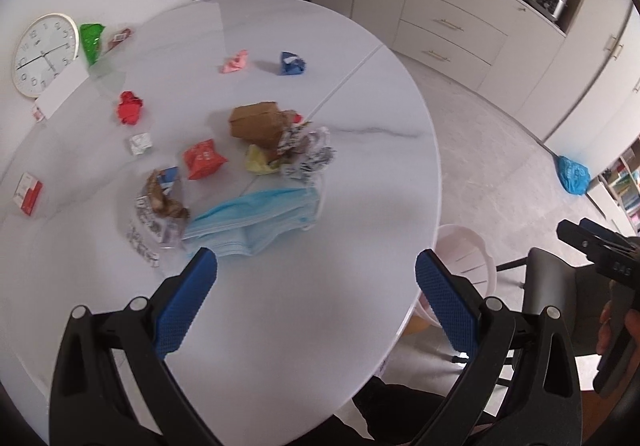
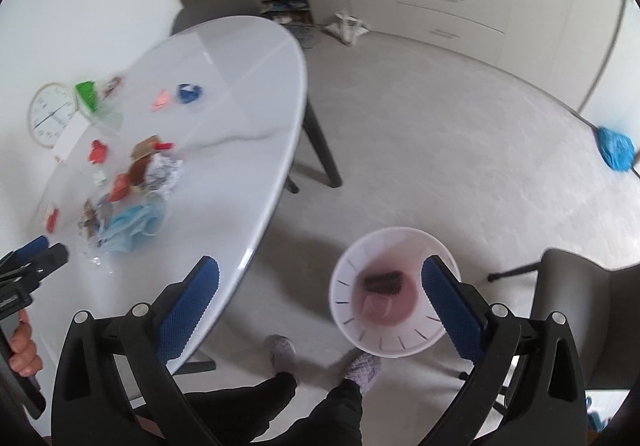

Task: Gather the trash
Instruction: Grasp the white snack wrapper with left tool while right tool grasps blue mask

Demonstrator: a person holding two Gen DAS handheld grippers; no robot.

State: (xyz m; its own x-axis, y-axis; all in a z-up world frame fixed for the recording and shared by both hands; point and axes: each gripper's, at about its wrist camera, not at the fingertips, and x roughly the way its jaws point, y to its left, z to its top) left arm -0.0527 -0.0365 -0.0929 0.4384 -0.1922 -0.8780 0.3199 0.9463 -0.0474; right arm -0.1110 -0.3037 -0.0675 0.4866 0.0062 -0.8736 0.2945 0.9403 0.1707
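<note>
Several pieces of trash lie on the white round table: a blue face mask, a brown paper bag, an orange-red wrapper, a crumpled red wrapper, a blue wrapper and a pink scrap. My left gripper is open and empty, just short of the mask. My right gripper is open and empty, above the floor beside the table. A white trash bin stands on the floor under its right finger, with a dark item and a pale scrap inside.
A wall clock, a green packet and a white card lie at the table's far left. A small red box sits at the left edge. Grey chairs stand around. A blue bag lies on the floor.
</note>
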